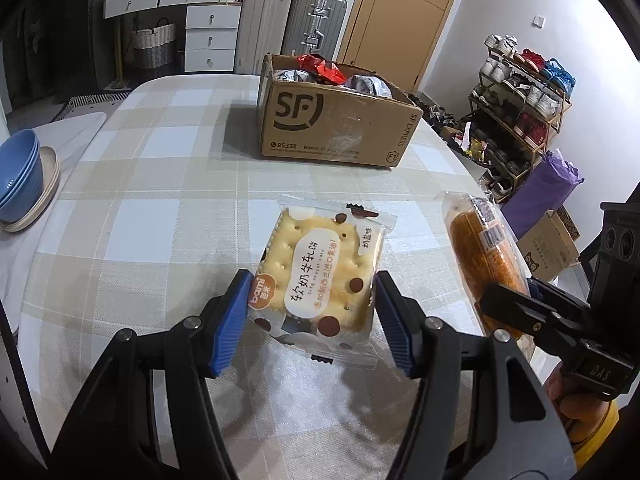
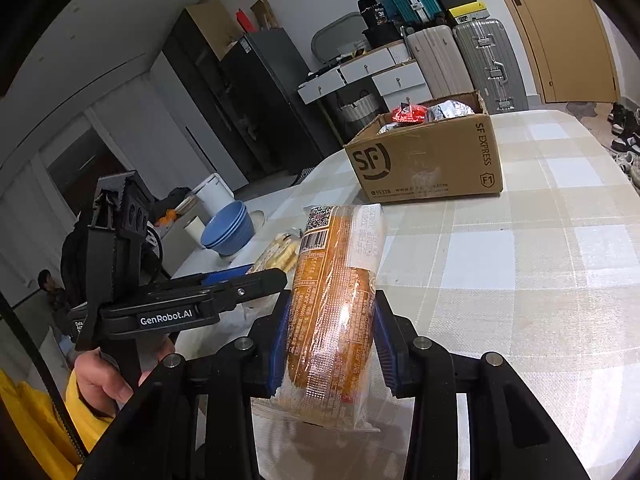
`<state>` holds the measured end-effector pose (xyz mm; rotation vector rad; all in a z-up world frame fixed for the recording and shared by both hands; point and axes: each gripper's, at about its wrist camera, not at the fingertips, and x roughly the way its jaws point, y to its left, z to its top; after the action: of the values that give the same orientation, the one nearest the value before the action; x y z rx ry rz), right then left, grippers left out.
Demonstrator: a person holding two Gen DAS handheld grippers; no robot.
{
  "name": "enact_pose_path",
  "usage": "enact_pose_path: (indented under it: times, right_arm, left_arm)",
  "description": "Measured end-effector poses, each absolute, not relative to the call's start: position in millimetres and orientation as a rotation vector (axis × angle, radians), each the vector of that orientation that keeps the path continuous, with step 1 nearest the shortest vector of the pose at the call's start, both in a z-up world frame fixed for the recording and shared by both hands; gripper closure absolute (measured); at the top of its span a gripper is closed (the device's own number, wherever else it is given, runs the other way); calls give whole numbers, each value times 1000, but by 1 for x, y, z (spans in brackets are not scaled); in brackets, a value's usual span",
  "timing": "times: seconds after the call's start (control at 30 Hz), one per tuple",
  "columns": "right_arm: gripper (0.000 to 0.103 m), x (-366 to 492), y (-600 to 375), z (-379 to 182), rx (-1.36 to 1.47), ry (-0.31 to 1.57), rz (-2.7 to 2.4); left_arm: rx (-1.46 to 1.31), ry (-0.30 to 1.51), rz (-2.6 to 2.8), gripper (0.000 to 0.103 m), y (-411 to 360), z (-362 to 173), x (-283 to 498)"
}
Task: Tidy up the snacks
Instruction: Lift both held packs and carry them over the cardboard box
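The contents of the cardboard box (image 1: 336, 128) are mostly hidden behind its walls: only a red wrapper (image 1: 320, 66) and some silvery packets (image 1: 368, 82) poke above the rim, too jumbled to count. In the right wrist view the cracker packet (image 2: 276, 254) is largely covered by the other claw's finger. Two snacks are in hand, one per claw. The left claw (image 1: 310, 316) is clamped on the square cracker packet (image 1: 320, 276), its blue pads pressed against the packet's two sides, holding it flat and tilted above the checked surface (image 1: 160, 184). The right claw (image 2: 330, 344) is squeezed on a long bread roll in clear wrap (image 2: 336, 304), held on edge with its barcode end pointing towards the box. Both claws angle downward, side by side, with the box well ahead of them. A stack of blue bowls (image 1: 20, 176) sits at the surface's left edge, its count unclear.
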<state>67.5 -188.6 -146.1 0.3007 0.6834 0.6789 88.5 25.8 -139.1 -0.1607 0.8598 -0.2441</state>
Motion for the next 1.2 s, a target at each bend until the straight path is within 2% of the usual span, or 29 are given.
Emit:
enact_pose_path:
  times: [0.63, 0.87, 1.2]
  right_arm:
    - [65, 91, -201, -154, 354, 684, 653]
    - [65, 137, -204, -103, 307, 613, 661]
    - [65, 247, -212, -43, 274, 623, 629]
  left_arm:
    - [-165, 914, -235, 44, 30, -154, 106]
    - [-111, 869, -231, 44, 31, -120, 152]
    - [-35, 780, -245, 44, 31, -48, 256]
